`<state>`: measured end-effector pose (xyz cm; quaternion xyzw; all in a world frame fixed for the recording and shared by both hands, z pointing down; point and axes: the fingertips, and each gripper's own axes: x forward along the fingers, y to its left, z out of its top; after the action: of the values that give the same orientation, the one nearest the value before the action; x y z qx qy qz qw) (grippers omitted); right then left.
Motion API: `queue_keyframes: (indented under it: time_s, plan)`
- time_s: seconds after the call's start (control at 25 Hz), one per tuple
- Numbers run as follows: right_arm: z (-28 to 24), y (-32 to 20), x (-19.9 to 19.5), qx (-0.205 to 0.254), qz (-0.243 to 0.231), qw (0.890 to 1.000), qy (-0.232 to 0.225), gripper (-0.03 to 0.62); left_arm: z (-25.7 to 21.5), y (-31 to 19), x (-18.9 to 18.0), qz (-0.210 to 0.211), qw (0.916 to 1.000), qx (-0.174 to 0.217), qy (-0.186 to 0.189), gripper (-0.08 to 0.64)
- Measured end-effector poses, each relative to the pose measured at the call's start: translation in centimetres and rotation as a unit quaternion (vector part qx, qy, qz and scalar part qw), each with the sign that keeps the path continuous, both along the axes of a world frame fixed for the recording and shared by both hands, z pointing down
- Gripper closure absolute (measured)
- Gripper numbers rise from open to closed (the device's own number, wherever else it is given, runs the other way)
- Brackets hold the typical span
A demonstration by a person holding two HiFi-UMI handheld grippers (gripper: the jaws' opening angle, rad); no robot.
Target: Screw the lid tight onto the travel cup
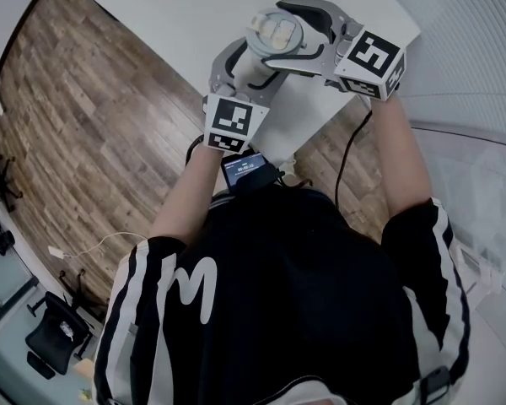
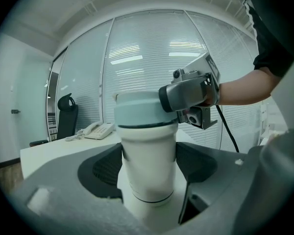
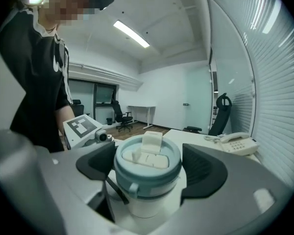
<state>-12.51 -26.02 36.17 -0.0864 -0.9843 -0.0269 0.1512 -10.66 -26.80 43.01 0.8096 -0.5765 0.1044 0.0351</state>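
A person standing at a white counter (image 1: 320, 108) works a travel cup (image 2: 147, 180) between two hand-held tools. The left gripper (image 2: 149, 155) is clamped on the cup's white body below the lid, its dark pads pressed flat against either side. The right gripper (image 3: 148, 166) brackets the pale blue lid (image 3: 146, 173) from the opposite side, its jaws spread wide and standing just beside the rim, apparently not pressing on it. The cup is upright and held out over the counter; whether its base rests on the surface cannot be told. The lid sits level on the cup's mouth, and its raised flip tab (image 3: 152, 142) points up. The cup looks like a light, rigid vessel with a smooth, somewhat slippery wall, so the body is likely to spin under a turning load unless it is squeezed firmly, as the left gripper appears to be doing. The lid's broad outer band, beneath the top face, looks like the place to take hold, since it gives two opposed surfaces for the pads. The flip tab looks thin and is best kept clear of them. A pinch set off-centre could tilt the lid and cross the thread.
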Motion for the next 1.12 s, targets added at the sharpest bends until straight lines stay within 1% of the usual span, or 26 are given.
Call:
queue_keyframes:
  time_s: [0.12,0.24,0.4,0.52,0.76,0.96,1.0,1.04,1.08,1.12]
  plan:
    - [0.02,-0.27,-0.28,0.004,0.066,0.998,-0.016,0.167,0.1,0.0,-0.32,-0.001,1.0,0.0,-0.001,0.207]
    - [0.09,-0.43,-0.26,0.013,0.134,0.991,-0.021,0.169,0.13,0.06,-0.37,-0.003,1.0,0.0,-0.002,0.207]
    - [0.05,-0.65,0.24,0.021,0.218,0.975,-0.025,0.169,0.06,0.14,0.01,-0.002,1.0,0.003,-0.004,0.207]
    - [0.09,-0.85,0.26,0.022,0.267,0.963,-0.026,0.169,0.04,0.16,-0.03,-0.002,1.0,0.005,-0.004,0.207]
    - [0.12,-0.97,0.34,0.03,0.33,0.943,-0.034,0.169,0.12,0.22,-0.08,-0.002,1.0,0.006,-0.005,0.206]
    - [0.21,-1.09,0.36,0.035,0.38,0.924,-0.026,0.17,0.18,0.32,-0.09,-0.003,1.0,0.004,-0.005,0.206]
    - [0.22,-1.07,0.38,0.037,0.386,0.921,-0.025,0.17,0.17,0.34,-0.06,-0.002,1.0,0.004,-0.004,0.206]
    - [0.25,-1.02,0.38,0.039,0.387,0.921,-0.023,0.172,0.13,0.35,-0.03,-0.002,1.0,0.005,-0.004,0.206]
    - [0.3,-0.91,0.38,0.042,0.38,0.924,-0.018,0.176,0.06,0.34,0.02,-0.001,1.0,0.005,-0.004,0.206]
    - [0.37,-0.71,0.4,0.043,0.365,0.93,-0.013,0.173,-0.01,0.3,0.1,-0.001,1.0,0.006,-0.003,0.206]
